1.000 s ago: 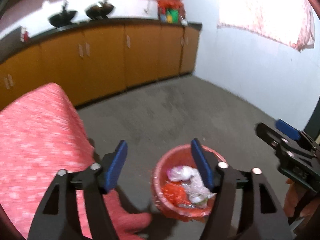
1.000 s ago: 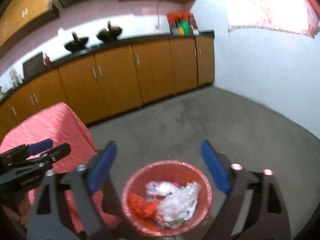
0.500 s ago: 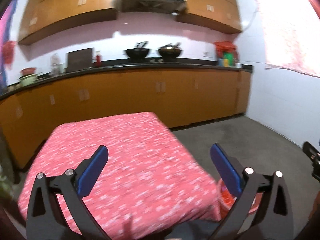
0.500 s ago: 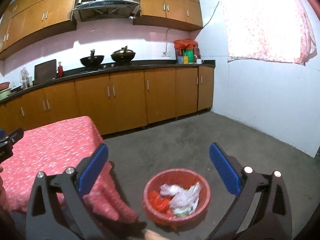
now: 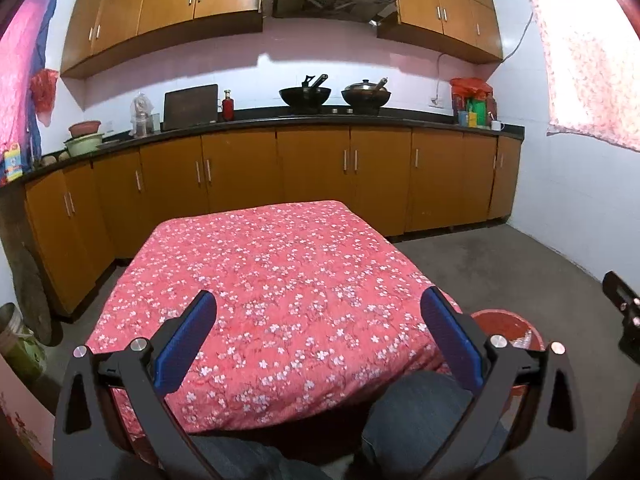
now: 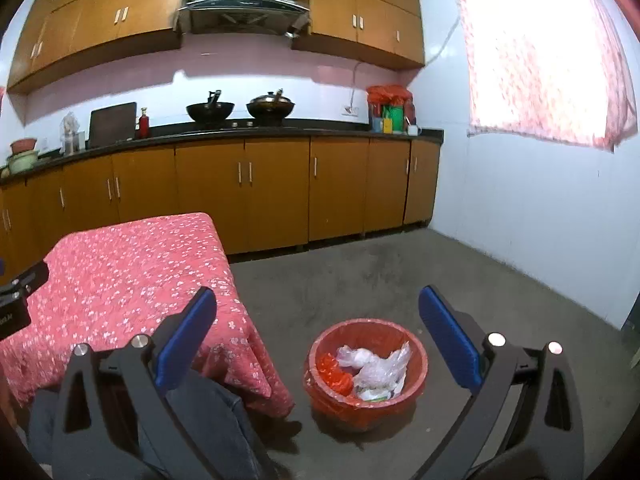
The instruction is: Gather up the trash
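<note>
We note the red basket on the grey floor, just off the table's near right corner. It is round, lined with thin red plastic, and holds the trash: crumpled clear and white wrappers to the right, a scrap of red-orange film to the left. The pile sits below the rim.

Right gripper: blue pads spread wide, nothing between them. In its view the basket lies low and centred between the two fingers, a little beyond the tips, apart from both.

Left gripper: released, pads fully apart, empty. It looks over the table, covered in a red cloth with small white flowers. From here only the basket's rim shows, behind the right finger at the table's right edge.

A person's knees in dark trousers sit under the near edge.
</note>
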A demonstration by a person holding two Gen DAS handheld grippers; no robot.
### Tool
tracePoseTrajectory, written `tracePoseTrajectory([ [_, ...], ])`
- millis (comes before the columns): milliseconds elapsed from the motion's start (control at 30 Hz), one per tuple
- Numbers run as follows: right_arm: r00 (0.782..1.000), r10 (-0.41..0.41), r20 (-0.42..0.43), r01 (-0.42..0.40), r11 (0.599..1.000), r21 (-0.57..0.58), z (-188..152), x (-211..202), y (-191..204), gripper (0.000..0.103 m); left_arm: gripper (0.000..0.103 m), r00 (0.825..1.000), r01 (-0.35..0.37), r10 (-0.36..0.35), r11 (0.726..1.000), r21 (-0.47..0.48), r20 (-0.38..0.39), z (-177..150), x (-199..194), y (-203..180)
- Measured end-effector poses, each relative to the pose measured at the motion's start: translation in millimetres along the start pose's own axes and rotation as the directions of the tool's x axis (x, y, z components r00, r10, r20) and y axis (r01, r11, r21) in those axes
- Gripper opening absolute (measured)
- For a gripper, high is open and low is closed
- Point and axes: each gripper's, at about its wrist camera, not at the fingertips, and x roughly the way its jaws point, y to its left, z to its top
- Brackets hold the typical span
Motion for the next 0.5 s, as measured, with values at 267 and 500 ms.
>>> tracePoseTrajectory([
  [267, 1.0, 0.003, -0.009, -0.003, 1.0, 0.031, 1.8, -1.7, -0.9, 0.099, 0.101, 0.999, 0.036, -0.036, 0.999, -0.004, 0.006, -6.1, -8.9, -1.2],
  [500, 1.0, -0.003, -0.01, 0.003, 1.0, 0.028, -1.5, 0.2, 1.1, 0.099, 0.101, 0.999, 0.043, -0.043, 0.999, 0.007, -0.004, -10.7, -8.9, -5.4],
])
